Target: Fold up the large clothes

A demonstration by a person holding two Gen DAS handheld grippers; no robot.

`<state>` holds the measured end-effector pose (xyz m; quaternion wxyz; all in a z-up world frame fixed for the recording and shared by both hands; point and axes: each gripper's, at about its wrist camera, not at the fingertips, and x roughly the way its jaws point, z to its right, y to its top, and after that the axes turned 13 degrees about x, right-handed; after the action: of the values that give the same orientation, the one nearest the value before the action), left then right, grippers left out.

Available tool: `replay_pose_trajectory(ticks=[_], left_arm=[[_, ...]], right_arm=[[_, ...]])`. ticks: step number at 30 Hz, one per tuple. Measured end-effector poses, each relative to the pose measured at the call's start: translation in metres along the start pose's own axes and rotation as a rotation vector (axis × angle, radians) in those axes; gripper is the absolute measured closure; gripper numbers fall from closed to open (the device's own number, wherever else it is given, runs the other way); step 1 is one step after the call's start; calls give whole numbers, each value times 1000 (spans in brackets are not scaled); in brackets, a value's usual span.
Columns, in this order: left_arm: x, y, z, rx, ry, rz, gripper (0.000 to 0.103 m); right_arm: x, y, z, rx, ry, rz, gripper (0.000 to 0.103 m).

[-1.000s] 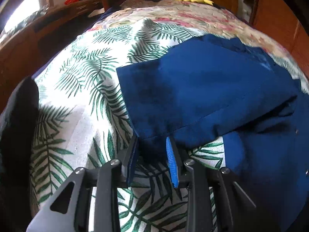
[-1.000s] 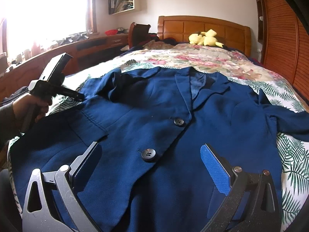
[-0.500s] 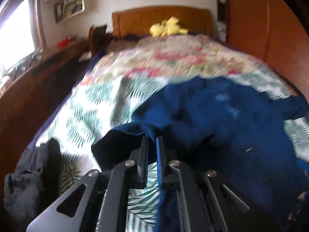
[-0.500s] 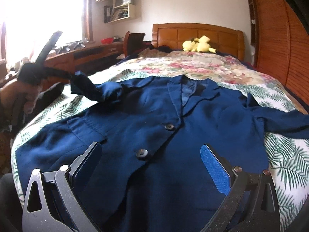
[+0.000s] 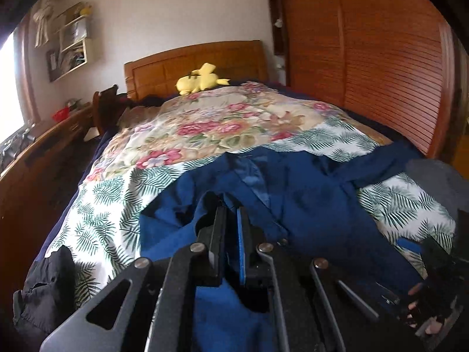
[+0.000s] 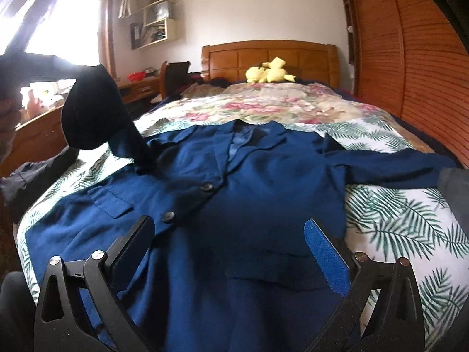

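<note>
Since a second ago the left gripper [image 5: 231,228] has closed on the sleeve cuff [image 6: 91,111] and lifted it off the bed; the cuff hangs at the upper left of the right wrist view. Left jaws are clamped together on blue fabric. The navy blue buttoned blazer [image 6: 234,193] lies front-up across the palm-leaf print bedspread [image 6: 395,220], mid-frame. The right gripper [image 6: 231,243] hovers over the hem, jaws wide apart, holding nothing.

Both tools [image 5: 231,231] [image 6: 234,246]: black linkages, silver screws, blue finger pads [image 6: 326,259]
</note>
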<state>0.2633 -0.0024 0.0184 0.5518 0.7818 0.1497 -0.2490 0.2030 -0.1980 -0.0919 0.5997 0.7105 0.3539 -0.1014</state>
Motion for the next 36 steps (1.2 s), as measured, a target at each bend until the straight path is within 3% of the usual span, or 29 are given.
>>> replay_pose_trajectory(ticks=[9, 16, 21, 30, 36], left_arm=[[5, -41, 32, 39, -15, -45, 99], [11, -91, 33, -18, -106, -88, 94], [-1, -115, 39, -39, -135, -74, 87], [-29, -146, 32, -60, -110, -32, 84], [-37, -162, 5, -100, -64, -26, 84]], right_arm=[[-5, 4, -1, 6, -9, -7, 0], [1, 4, -16, -18, -13, -32, 0], [4, 4, -28, -33, -10, -44, 0], [18, -5, -47, -60, 9, -94, 0], [32, -16, -72, -89, 87, -143, 0]])
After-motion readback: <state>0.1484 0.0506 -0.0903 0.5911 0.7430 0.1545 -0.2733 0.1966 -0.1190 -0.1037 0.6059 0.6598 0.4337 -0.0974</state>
